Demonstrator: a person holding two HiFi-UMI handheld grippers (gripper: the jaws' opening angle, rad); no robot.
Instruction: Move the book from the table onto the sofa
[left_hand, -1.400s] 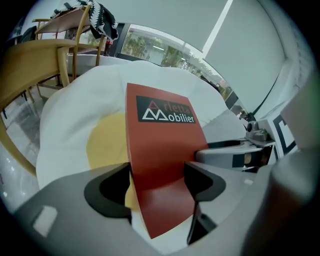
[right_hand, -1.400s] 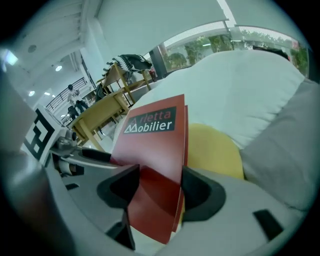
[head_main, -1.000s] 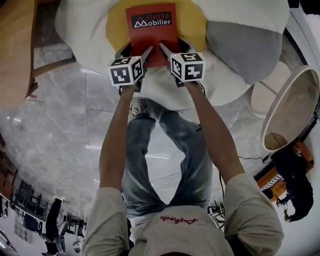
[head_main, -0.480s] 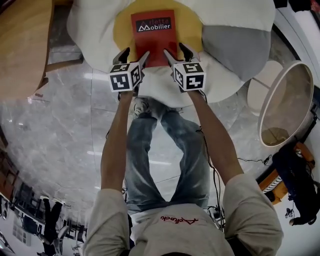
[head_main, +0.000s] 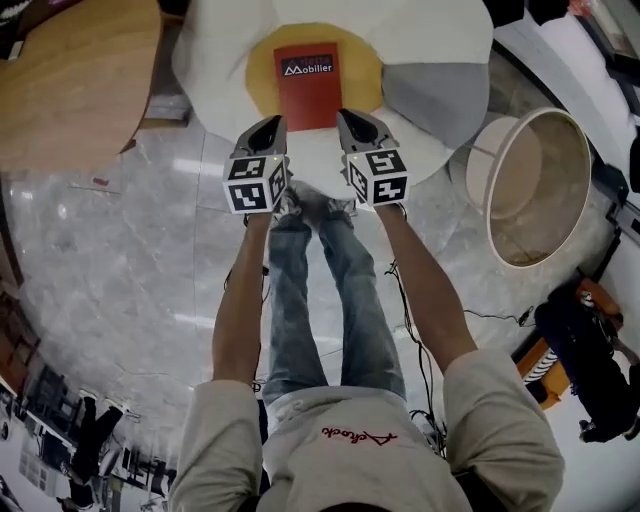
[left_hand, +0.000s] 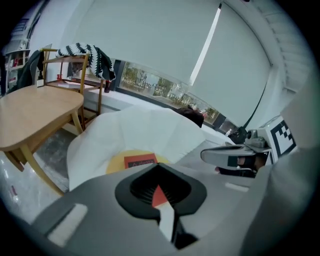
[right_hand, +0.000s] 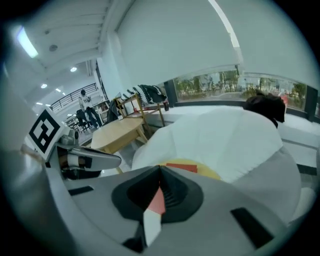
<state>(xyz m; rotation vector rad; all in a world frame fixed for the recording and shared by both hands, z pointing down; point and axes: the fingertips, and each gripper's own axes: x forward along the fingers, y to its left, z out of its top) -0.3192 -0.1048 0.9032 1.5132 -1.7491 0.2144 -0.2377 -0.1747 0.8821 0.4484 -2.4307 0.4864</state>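
The red book (head_main: 308, 88) lies flat on a yellow cushion (head_main: 364, 70) on the white sofa (head_main: 215, 62). Both grippers hover side by side, short of the book's near edge and apart from it. The jaws of my left gripper (head_main: 267, 126) are closing and stand together with nothing between them. My right gripper (head_main: 352, 119) is closing the same way, also empty. In the left gripper view the book (left_hand: 140, 162) shows beyond the joined jaws of the left gripper (left_hand: 159, 166). The right gripper view shows the book (right_hand: 182, 167) past the right gripper (right_hand: 160, 168).
A wooden table (head_main: 80, 85) stands left of the sofa, with a chair (left_hand: 75, 65) behind it. A grey cushion (head_main: 432, 92) lies right of the yellow one. A round pale side table (head_main: 535, 185) stands at the right. The person's legs stand on the marble floor (head_main: 120, 280).
Both grippers have drawn back from the book's near edge and risen. Their jaws, open before, now stand together. The book stays on the yellow cushion.
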